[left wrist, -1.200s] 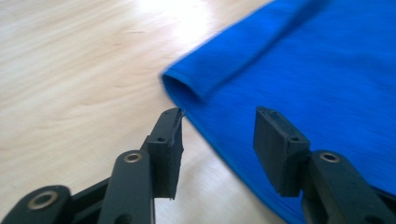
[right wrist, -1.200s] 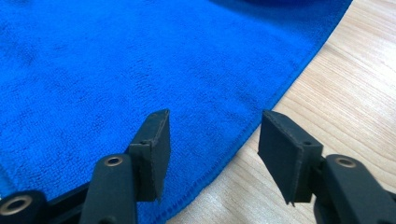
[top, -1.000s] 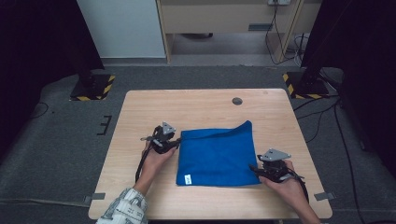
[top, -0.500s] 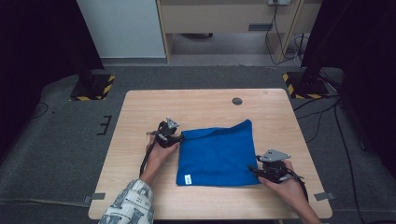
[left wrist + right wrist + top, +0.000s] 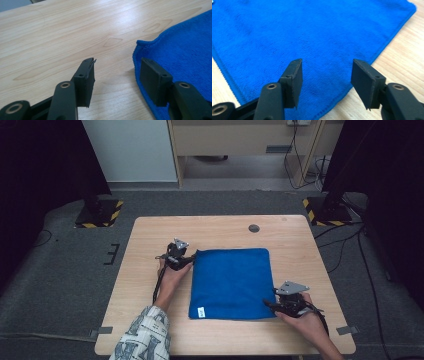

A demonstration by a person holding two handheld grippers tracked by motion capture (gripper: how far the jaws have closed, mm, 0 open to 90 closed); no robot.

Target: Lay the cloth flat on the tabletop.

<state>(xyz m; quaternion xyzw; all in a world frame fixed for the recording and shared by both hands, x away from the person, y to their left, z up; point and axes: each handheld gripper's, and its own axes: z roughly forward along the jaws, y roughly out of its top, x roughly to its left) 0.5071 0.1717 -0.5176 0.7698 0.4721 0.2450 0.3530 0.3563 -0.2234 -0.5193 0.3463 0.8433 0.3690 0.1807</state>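
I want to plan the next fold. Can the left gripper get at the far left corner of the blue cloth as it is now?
Probably yes. The left gripper, jaws open and just widened, sits beside that corner of the blue cloth with bare table around.

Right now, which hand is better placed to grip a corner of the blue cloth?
Right. Its tool stands open over the cloth's near corner, fabric under the jaws. The left tool, jaws just opening, sits beside the far-left corner, mostly over bare table.

No readable text, label or sign.
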